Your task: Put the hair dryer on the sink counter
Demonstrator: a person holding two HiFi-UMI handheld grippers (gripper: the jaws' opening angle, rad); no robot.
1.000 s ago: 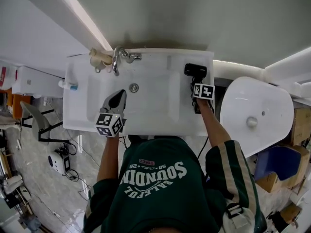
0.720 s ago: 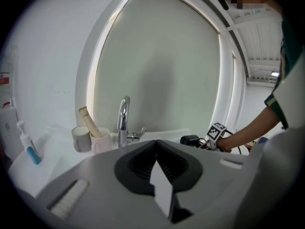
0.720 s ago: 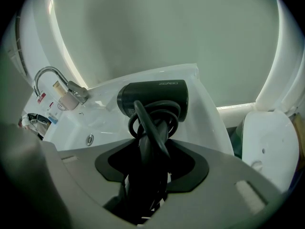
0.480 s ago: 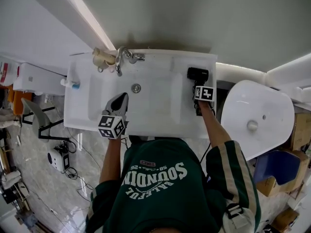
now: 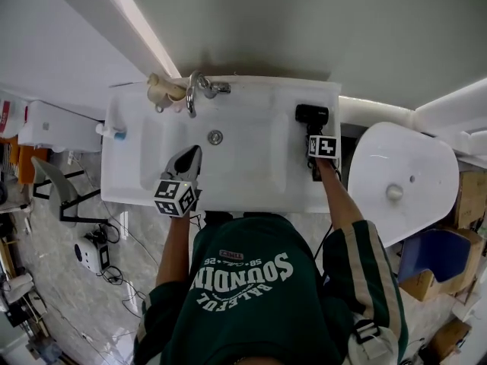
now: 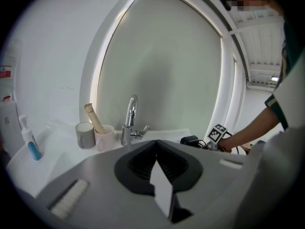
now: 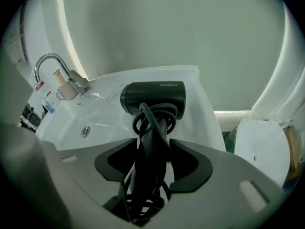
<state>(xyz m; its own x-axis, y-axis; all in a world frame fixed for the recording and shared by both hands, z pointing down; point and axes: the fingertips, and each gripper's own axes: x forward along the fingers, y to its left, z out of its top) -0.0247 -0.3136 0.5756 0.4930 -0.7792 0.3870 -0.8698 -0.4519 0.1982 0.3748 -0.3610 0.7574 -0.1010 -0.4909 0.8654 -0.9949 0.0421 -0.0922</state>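
Observation:
The black hair dryer (image 5: 310, 113) lies at the back right of the white sink counter (image 5: 259, 90), its barrel crosswise. In the right gripper view the hair dryer (image 7: 153, 97) has its cord wound round the handle. That handle runs back between the jaws of my right gripper (image 5: 313, 132) (image 7: 152, 151), which is shut on it. I cannot tell whether the barrel touches the counter. My left gripper (image 5: 191, 151) (image 6: 156, 149) hovers over the front of the basin (image 5: 243, 158), shut and empty.
A chrome faucet (image 5: 194, 90) (image 6: 129, 123) stands at the back of the basin, with two cups (image 5: 163, 91) (image 6: 94, 135) to its left. A blue-capped bottle (image 5: 110, 133) lies at the counter's left end. A white oval lid (image 5: 396, 181) sits right of the sink.
Only the head view has shifted slightly. Both grippers and the hair dryer keep their places relative to the sink.

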